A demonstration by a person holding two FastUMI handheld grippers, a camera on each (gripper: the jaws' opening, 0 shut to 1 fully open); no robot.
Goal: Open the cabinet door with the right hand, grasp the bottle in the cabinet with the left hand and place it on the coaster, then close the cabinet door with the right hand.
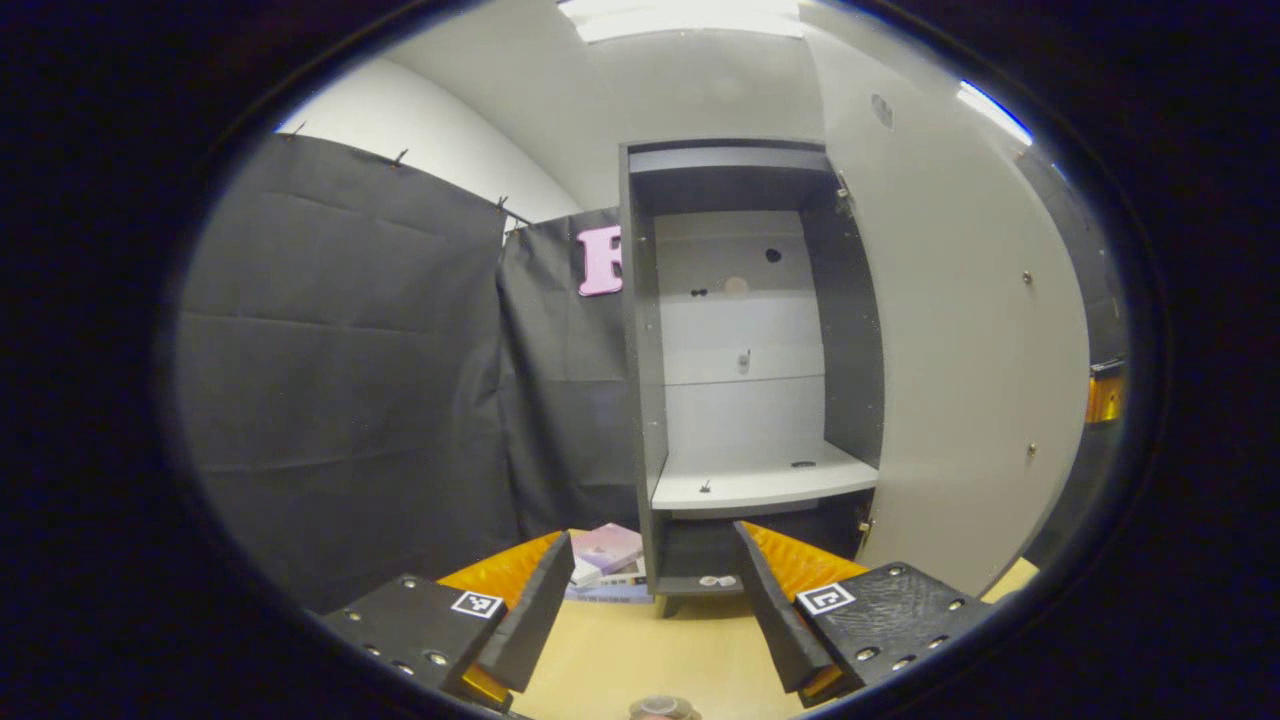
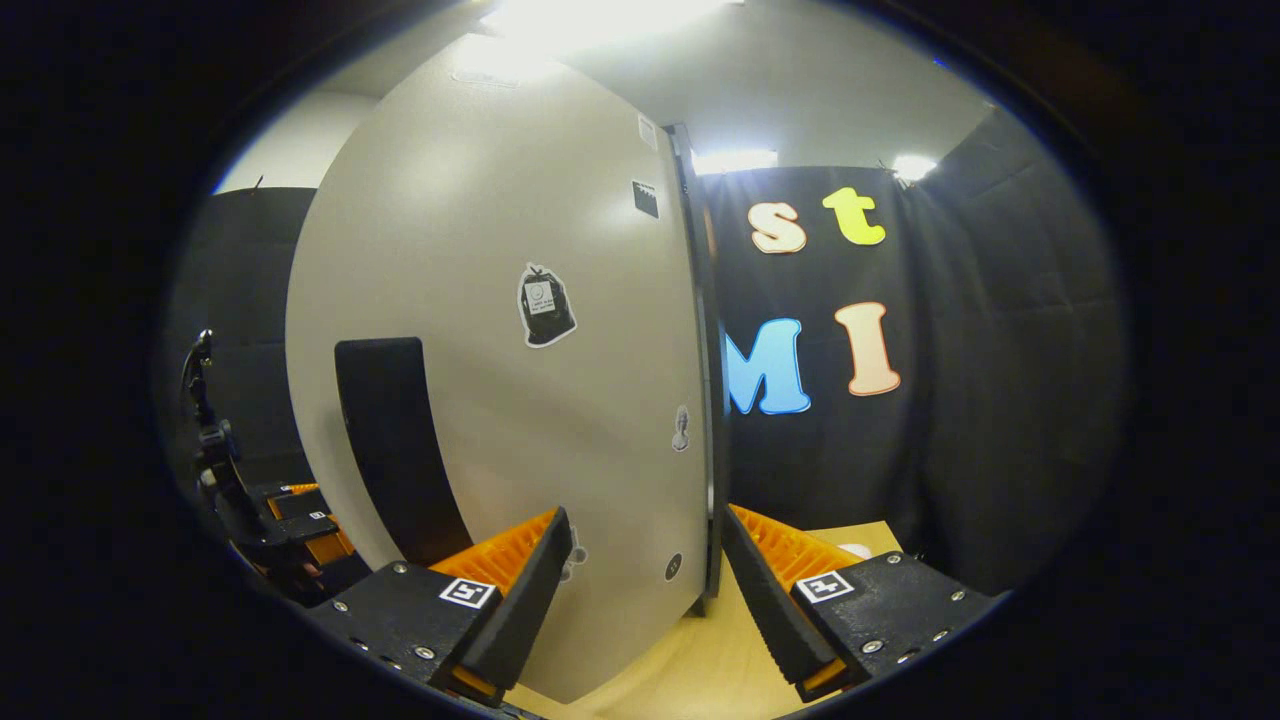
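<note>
- The cabinet (image 1: 745,370) stands open in the left gripper view; its shelf (image 1: 765,480) looks bare, and a round cap-like top at 6 o'clock, which may be the bottle (image 1: 665,708), shows just below the left gripper (image 1: 648,600). Whether it sits on the coaster I cannot tell.
- The left gripper's fingers are spread wide and hold nothing.
- The step in hand, by my judgement, is the last: closing the door (image 2: 500,330) with the right hand.
- In the right gripper view the right gripper (image 2: 645,600) has its fingers wide apart, straddling the door's free edge (image 2: 700,400) at 12 o'clock without pressing on it.
- Next move calls for pushing the door's face, or pinching that edge, and swinging it toward the cabinet.
- Room: the black cloth wall (image 2: 950,400) lies near at 2 o'clock; the table (image 2: 700,660) at 6 o'clock is bare.
- The left gripper also appears at 9 o'clock beside the door, so it should draw back before the door swings.
- Books (image 1: 605,560) lie at the cabinet's foot, at 11 o'clock from the left gripper's fingers.
</note>
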